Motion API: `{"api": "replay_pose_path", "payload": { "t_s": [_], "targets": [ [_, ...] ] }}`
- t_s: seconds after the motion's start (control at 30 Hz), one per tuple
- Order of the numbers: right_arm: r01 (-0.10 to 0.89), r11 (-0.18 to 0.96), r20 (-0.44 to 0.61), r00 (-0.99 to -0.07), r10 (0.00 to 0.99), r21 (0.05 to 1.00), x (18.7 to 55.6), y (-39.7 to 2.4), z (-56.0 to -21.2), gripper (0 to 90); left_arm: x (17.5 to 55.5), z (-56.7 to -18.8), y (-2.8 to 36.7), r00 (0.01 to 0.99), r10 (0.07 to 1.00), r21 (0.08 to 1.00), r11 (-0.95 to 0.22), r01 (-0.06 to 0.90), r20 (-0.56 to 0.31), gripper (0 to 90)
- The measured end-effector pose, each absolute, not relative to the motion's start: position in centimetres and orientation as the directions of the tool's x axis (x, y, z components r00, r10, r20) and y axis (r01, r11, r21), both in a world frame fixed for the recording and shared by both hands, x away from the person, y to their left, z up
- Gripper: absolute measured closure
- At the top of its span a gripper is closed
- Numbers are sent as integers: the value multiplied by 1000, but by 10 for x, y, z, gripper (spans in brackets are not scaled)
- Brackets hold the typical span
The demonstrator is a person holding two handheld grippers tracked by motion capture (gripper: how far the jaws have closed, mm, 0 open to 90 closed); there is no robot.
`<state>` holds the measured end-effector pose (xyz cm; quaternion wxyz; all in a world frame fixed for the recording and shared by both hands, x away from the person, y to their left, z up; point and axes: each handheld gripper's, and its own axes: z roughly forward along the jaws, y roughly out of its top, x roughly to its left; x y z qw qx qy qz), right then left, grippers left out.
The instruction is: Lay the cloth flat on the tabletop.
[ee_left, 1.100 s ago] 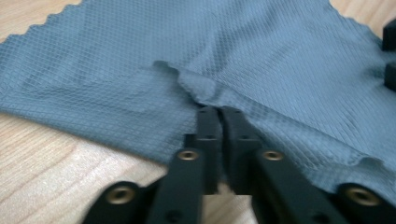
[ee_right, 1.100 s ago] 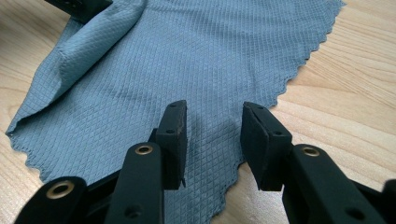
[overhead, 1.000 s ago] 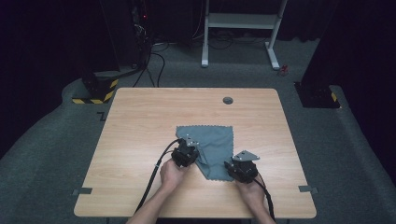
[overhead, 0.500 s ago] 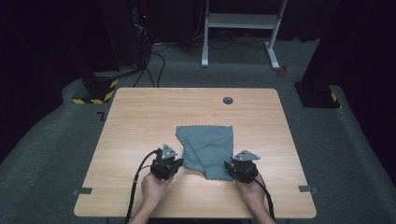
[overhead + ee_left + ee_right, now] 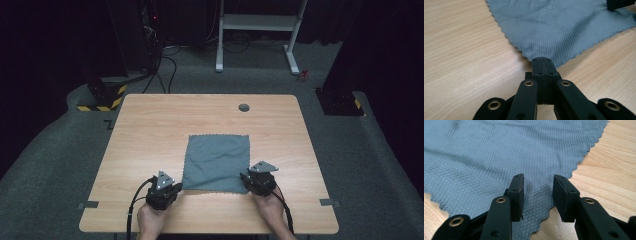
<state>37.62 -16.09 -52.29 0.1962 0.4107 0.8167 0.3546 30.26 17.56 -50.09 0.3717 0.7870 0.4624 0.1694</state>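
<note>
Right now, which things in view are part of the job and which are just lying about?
In the job:
grey cloth, spread flat on the table
left tongs, shut on its near left corner
right tongs, open over its near right corner

Lying about:
round dark grommet near the table's far edge
white frame on the floor behind

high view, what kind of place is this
Probably a lab or recording studio, not a home. A lone light wooden table stands on grey carpet ringed by dark curtains, with black cables trailing on the floor, yellow-and-black hazard-striped stand bases, and a white metal frame behind.
</note>
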Motion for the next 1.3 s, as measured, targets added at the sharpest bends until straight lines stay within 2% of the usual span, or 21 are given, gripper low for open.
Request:
{"api": "replay_pose_path", "payload": {
  "t_s": [0.2, 0.33, 0.5, 0.63, 0.77, 0.87, 1.0, 1.3],
  "targets": [
    [531, 412, -31, -585, 810, 740, 376, -161, -523, 598, 296, -509, 180, 522, 847, 745, -284, 604, -101, 899],
    [541, 402, -13, -586, 810, 739, 376, -162, -523, 538, 295, -513, 181, 515, 849, 741, -272, 614, -116, 895],
    [568, 416, -6, -587, 810, 710, 375, -158, -516, 556, 290, -511, 184, 501, 856, 749, -249, 614, -126, 884],
    [560, 419, -17, -584, 811, 715, 367, -162, -511, 630, 290, -508, 193, 475, 868, 769, -204, 605, -143, 810],
    [556, 402, -2, -584, 812, 728, 354, -172, -507, 692, 296, -505, 197, 452, 879, 778, -178, 603, -149, 669],
    [566, 390, 19, -584, 812, 726, 346, -176, -508, 701, 302, -504, 197, 435, 890, 781, -174, 600, -136, 579],
    [561, 379, 22, -580, 814, 735, 337, -175, -509, 697, 310, -507, 196, 417, 899, 771, -170, 614, -134, 561],
    [562, 375, 26, -578, 816, 738, 329, -180, -508, 673, 311, -511, 185, 440, 896, 744, -253, 618, -62, 538]
  ]
}}
